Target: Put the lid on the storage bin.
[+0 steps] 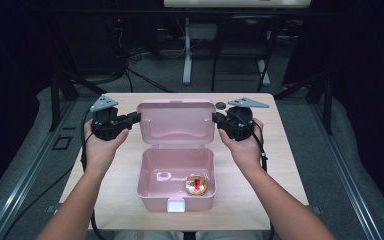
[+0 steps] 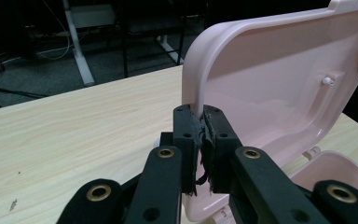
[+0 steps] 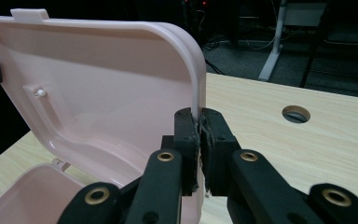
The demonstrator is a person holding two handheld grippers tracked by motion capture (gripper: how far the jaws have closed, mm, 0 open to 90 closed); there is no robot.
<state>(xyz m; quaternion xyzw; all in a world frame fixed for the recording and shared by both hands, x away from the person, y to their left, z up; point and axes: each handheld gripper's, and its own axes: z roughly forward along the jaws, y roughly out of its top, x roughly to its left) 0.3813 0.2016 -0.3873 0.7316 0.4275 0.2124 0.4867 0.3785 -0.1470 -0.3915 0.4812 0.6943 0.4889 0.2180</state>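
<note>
Two claws pinch the same lid, one at each side edge. The left claw (image 2: pixel 200 122) has its jaws closed tight on the lid's (image 2: pixel 279 84) rim, the thin pink plastic wedged between the pads, and the right claw (image 3: pixel 198 122) is clamped the same way on the opposite rim. Seen from the high view, the left claw (image 1: pixel 132 118) and the right claw (image 1: pixel 218 119) face each other across the lid (image 1: pixel 176 122), which stands raised between them with its long axis running from one hand to the other. The lid joins the pink box (image 1: pixel 176 197) along its lower edge, at the far side of the box, so the open tray lies nearer the person than either claw and lower down on the surface (image 1: pixel 120 175). A small round orange and red object (image 1: pixel 196 184) rests inside the tray, towards its right front corner. Closing would likely mean swinging the lid's top edge toward the person and down over the tray, both hands equally placed. A white latch tab (image 1: pixel 175 204) sits at the box's near wall.
</note>
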